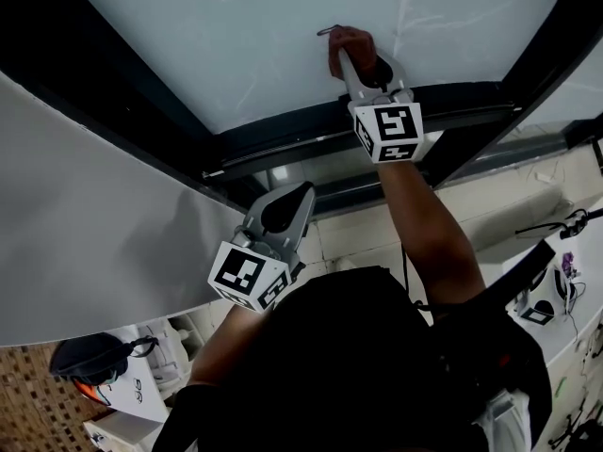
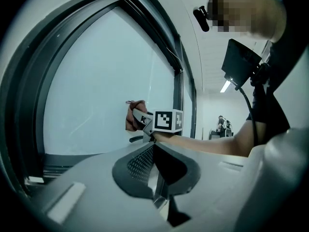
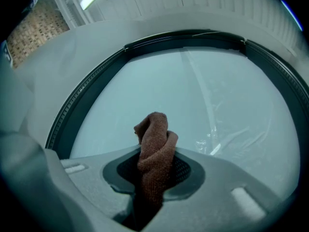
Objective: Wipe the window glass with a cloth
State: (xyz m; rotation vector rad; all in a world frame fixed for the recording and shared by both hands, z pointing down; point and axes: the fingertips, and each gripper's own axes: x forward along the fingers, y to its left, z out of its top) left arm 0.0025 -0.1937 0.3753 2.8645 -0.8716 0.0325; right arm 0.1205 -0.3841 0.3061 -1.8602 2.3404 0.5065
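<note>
Two grippers are out, but only one is working. The right gripper (image 1: 354,72) is clenched on a brown cloth (image 1: 352,41), whose bunched end seems pressed to the window glass (image 1: 217,36) low on the pane, just above the dark frame (image 1: 283,137). The left gripper (image 1: 294,201) hangs lower down, jaws closed on nothing. Wiping looks under way; next, I'd judge, the cloth needs sweeping across the pane with steady pressure.
</note>
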